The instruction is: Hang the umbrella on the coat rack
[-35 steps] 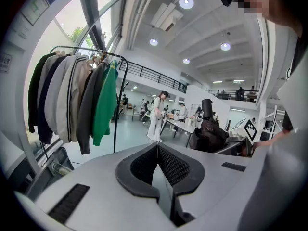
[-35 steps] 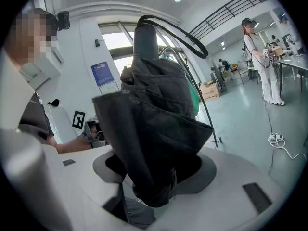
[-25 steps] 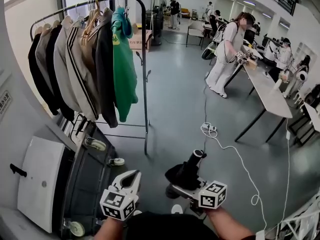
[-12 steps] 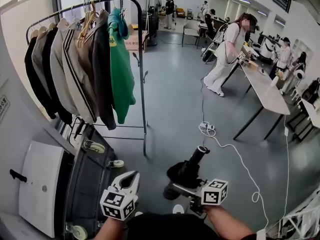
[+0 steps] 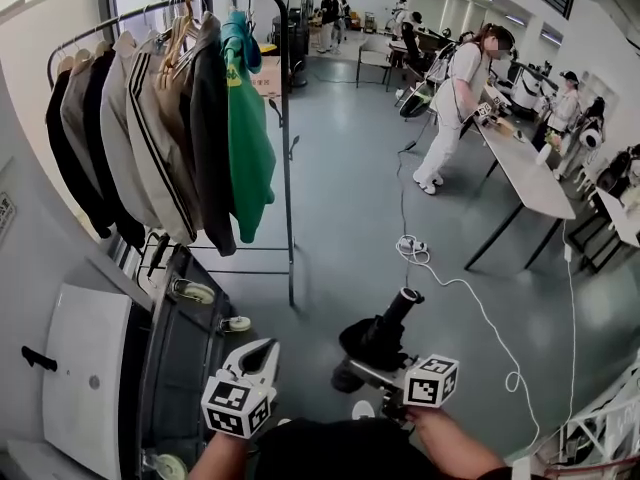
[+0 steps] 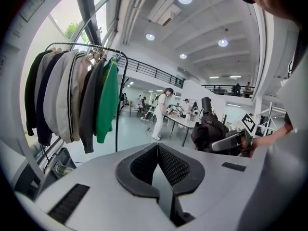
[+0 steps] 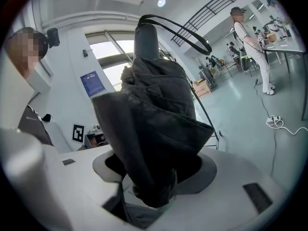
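Likely light, the umbrella (image 5: 372, 340) sat clamped by its soft cloth in the right claw (image 5: 366, 372), its stiff handle (image 5: 403, 301) free for hooking. The left claw (image 5: 257, 352) was closed, empty.

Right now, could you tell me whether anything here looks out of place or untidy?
A white cable and power strip lie loose across the floor. The umbrella in the right gripper is loosely folded, its cloth bunched.
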Demonstrator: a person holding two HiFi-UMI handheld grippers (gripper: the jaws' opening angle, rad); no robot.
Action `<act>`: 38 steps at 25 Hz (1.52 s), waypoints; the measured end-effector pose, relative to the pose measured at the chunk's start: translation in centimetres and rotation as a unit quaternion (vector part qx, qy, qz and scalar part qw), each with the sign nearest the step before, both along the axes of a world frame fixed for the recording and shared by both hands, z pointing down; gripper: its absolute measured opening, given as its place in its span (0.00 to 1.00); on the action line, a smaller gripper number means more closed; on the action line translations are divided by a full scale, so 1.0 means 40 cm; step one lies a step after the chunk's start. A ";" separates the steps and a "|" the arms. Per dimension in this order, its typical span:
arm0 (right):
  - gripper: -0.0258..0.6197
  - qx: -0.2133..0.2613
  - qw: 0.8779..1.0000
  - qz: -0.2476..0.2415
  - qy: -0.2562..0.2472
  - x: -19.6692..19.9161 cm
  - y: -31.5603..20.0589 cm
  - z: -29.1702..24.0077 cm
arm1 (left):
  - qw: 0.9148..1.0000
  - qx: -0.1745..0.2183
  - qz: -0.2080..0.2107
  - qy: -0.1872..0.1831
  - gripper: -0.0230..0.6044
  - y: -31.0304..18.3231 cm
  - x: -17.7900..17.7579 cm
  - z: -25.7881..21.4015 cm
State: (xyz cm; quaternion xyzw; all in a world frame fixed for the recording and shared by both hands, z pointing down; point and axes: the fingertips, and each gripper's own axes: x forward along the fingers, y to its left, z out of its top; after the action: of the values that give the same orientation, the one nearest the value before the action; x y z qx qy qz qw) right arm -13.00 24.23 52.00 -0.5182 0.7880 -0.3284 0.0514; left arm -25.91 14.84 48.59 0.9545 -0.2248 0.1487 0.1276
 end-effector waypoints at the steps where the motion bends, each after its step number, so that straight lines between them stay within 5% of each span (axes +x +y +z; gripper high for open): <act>1: 0.43 0.000 1.000 0.004 -0.002 -0.012 -0.003 0.000 | 1.000 0.000 0.003 -0.001 0.06 -0.003 -0.012 0.001; 11: 0.43 0.008 0.999 0.035 -0.011 -0.046 -0.018 -0.008 | 1.000 -0.007 0.015 -0.003 0.06 -0.045 -0.059 0.027; 30: 0.43 0.010 0.999 -0.041 -0.002 0.275 -0.198 -0.010 | 0.998 0.016 -0.052 0.020 0.06 -0.148 0.292 -0.027; 38: 0.43 0.003 0.997 -0.076 -0.003 0.377 -0.230 0.007 | 0.996 0.012 -0.091 0.011 0.06 -0.169 0.376 -0.029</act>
State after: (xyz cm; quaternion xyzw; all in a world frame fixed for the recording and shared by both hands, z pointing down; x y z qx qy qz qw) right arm 2.07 15.03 52.27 -0.4558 0.8259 -0.3304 0.0304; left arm -10.89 8.10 47.44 0.9333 -0.3109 0.1232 0.1312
